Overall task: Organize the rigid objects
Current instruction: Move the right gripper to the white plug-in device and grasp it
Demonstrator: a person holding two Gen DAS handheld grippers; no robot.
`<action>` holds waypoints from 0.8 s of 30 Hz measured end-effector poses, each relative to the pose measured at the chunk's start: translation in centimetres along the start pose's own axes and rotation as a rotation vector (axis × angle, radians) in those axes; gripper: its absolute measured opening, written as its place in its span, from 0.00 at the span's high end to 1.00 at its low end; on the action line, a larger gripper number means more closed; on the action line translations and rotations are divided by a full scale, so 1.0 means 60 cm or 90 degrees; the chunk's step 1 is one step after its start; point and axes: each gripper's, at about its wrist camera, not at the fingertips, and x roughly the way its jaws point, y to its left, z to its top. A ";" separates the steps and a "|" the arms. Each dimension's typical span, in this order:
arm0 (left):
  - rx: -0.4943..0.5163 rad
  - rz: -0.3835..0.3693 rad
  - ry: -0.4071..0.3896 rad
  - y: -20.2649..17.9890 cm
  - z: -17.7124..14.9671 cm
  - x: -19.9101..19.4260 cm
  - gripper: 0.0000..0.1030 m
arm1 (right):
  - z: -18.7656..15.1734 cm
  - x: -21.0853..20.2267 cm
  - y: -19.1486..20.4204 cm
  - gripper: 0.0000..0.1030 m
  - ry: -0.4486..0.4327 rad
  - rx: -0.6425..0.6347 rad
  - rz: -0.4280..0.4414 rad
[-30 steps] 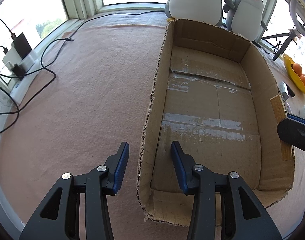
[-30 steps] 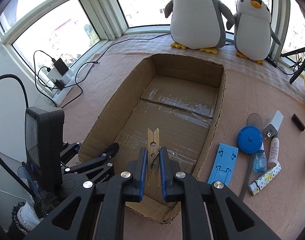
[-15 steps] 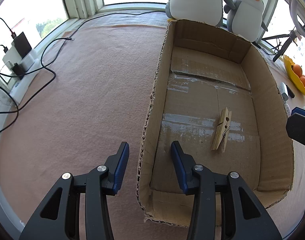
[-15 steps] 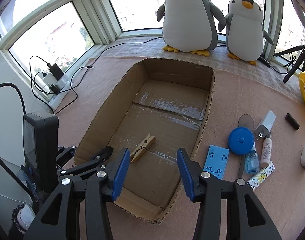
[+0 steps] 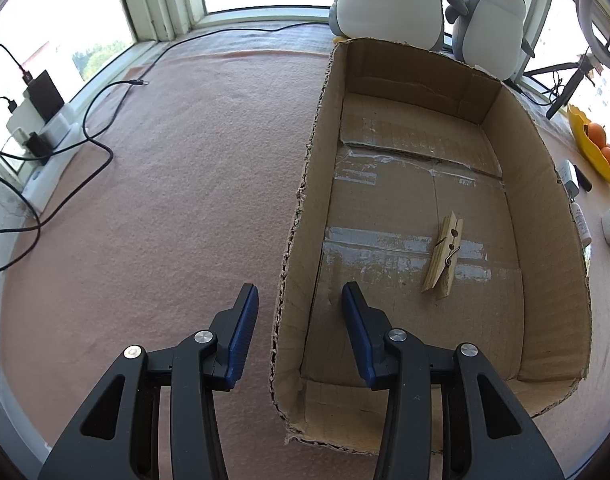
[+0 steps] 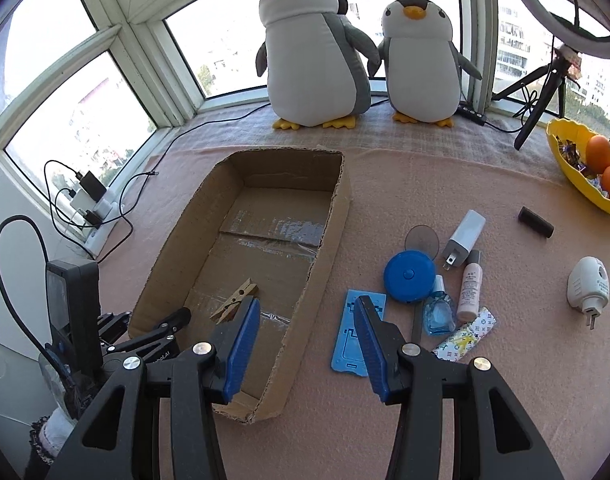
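Note:
A wooden clothespin lies flat on the floor of the open cardboard box, loose and untouched. My left gripper stands open astride the box's left wall near the front corner, and its pads do not press the card. In the right wrist view the clothespin shows just past my right gripper, which is open and empty above the box's right wall. The left gripper appears there at the box's near corner.
Right of the box lie a blue stand, a blue tape measure, a white charger, small bottles, a black cylinder and a white plug. A yellow fruit bowl, two plush penguins, a power strip.
My right gripper opened and let go of the clothespin, which now lies on the box floor. It then drew back rightward and up. The left gripper has not moved.

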 end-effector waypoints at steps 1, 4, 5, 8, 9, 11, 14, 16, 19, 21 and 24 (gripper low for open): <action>0.000 0.000 0.000 0.000 0.000 0.000 0.58 | 0.000 -0.005 -0.013 0.56 -0.004 0.010 -0.008; 0.000 0.005 0.000 0.000 0.000 0.000 0.56 | 0.000 -0.016 -0.060 0.55 -0.014 0.051 -0.028; 0.001 0.007 0.000 0.000 0.001 0.001 0.55 | -0.001 -0.019 -0.075 0.55 -0.017 0.063 -0.035; 0.000 0.009 0.001 0.002 0.002 0.001 0.53 | -0.003 -0.028 -0.123 0.55 -0.026 0.092 -0.070; 0.001 0.010 0.001 0.002 0.002 0.001 0.52 | -0.005 -0.032 -0.142 0.54 -0.030 0.102 -0.085; 0.001 0.012 0.002 0.002 0.002 0.001 0.51 | -0.006 -0.039 -0.174 0.52 -0.034 0.121 -0.103; -0.001 0.015 0.001 0.003 0.002 0.002 0.49 | -0.011 -0.050 -0.222 0.47 -0.043 0.148 -0.139; -0.001 0.017 0.001 0.003 0.002 0.002 0.48 | -0.014 -0.056 -0.252 0.40 -0.048 0.158 -0.168; 0.000 0.020 0.001 0.003 0.002 0.002 0.47 | -0.020 -0.061 -0.291 0.32 -0.050 0.174 -0.204; 0.003 0.023 0.001 0.001 0.002 0.002 0.47 | -0.023 -0.063 -0.316 0.31 -0.049 0.184 -0.228; 0.005 0.028 0.002 -0.001 0.003 0.002 0.47 | -0.025 -0.062 -0.346 0.31 -0.047 0.193 -0.256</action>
